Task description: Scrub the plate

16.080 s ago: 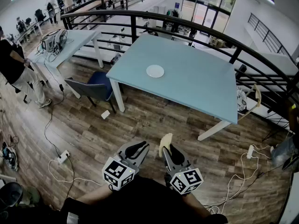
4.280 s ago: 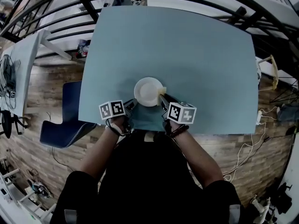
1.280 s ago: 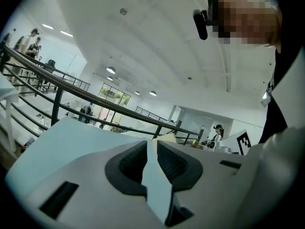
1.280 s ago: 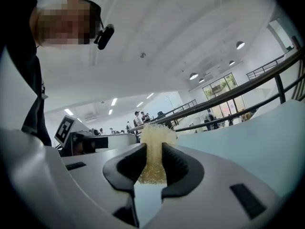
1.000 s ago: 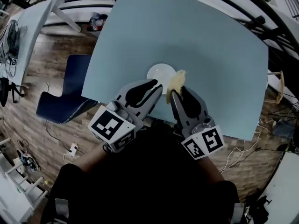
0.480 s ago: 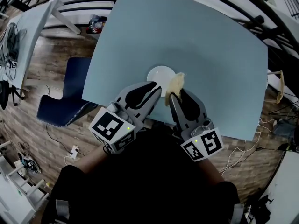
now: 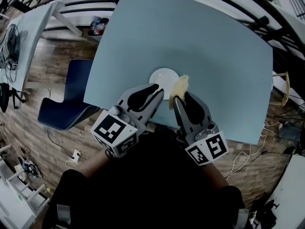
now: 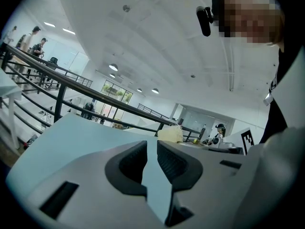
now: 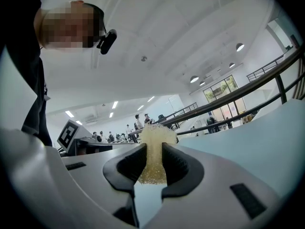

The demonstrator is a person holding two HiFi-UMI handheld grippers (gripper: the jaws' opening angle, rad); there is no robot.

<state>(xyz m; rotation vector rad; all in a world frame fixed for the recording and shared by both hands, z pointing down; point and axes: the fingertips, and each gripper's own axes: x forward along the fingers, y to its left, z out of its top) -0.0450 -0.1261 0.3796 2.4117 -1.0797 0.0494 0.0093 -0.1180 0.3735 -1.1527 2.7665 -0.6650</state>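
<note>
Inspection finds the plate (image 7: pixel 164 78) lying flat on the pale blue worktop (image 7: pixel 214 56), close to its near edge and bare of any hold. The right claw (image 7: pixel 177 98) is clamped on a yellow sponge (image 7: pixel 180 86), which sticks out past the tips. The left claw (image 7: pixel 159 92) carries nothing, its jaws only a narrow slit apart. Both appear lifted clear of the worktop. The main risk, in my judgement, is the unsecured plate: scrubbing pressure with no steadying from the left claw could skate it toward the near edge. A second risk is the sponge, which is pinched along a thin strip and may drag out under friction. The head view alone shows the plate and its position; neither gripper view shows it. The right gripper view confirms the squeeze on the sponge, and the left gripper view confirms the empty gap.
</note>
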